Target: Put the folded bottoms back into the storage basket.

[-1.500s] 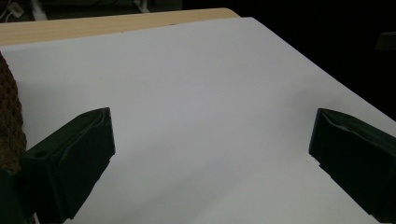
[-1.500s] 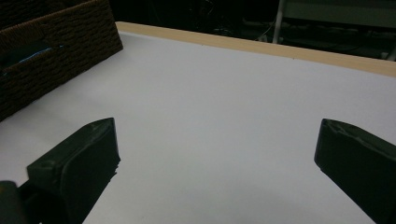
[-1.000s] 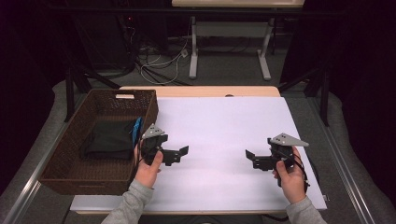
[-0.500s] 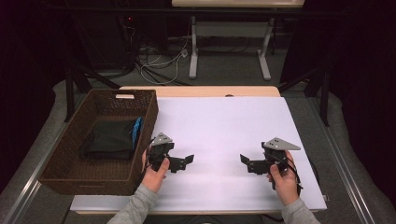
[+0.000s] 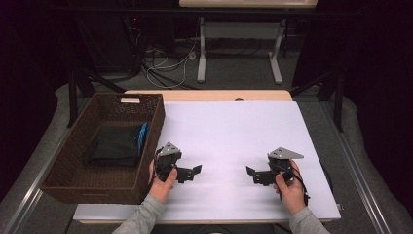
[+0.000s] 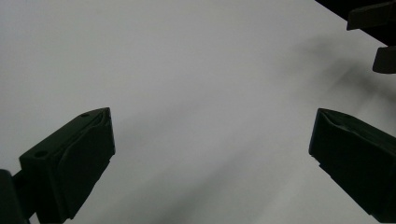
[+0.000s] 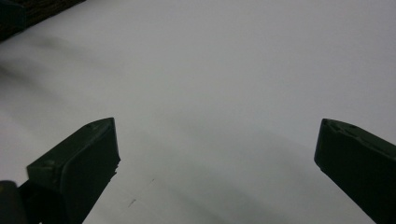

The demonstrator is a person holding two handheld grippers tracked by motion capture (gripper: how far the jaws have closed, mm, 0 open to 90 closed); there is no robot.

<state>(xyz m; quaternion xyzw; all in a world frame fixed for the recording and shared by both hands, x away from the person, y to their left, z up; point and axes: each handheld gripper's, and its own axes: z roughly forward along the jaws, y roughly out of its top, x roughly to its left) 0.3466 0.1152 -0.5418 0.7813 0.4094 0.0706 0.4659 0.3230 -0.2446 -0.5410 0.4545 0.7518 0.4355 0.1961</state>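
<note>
At the far left of the desk sits a dark brown woven wicker basket, rectangular and open-topped. Inside it lies a folded black cloth, flat on the basket floor toward the right wall, with a strip of blue fabric tucked upright between the cloth and that wall. The cloth looks soft, light and limp; it would likely sag and unfold if lifted by one corner, so a pinch on a thick folded edge, or one edge in each claw, seems the safest hold. It should not slip or break.

Just right of the basket, the left claw hovers low over the white desk surface, its jaws wide apart and empty; in the left gripper view the bare white surface lies between them. The cloth is the nearest thing to it, just over the basket wall.

Farther right, well apart, the right claw points back toward the left one, also spread wide and holding nothing, with bare desk between its jaws in the right gripper view.
</note>
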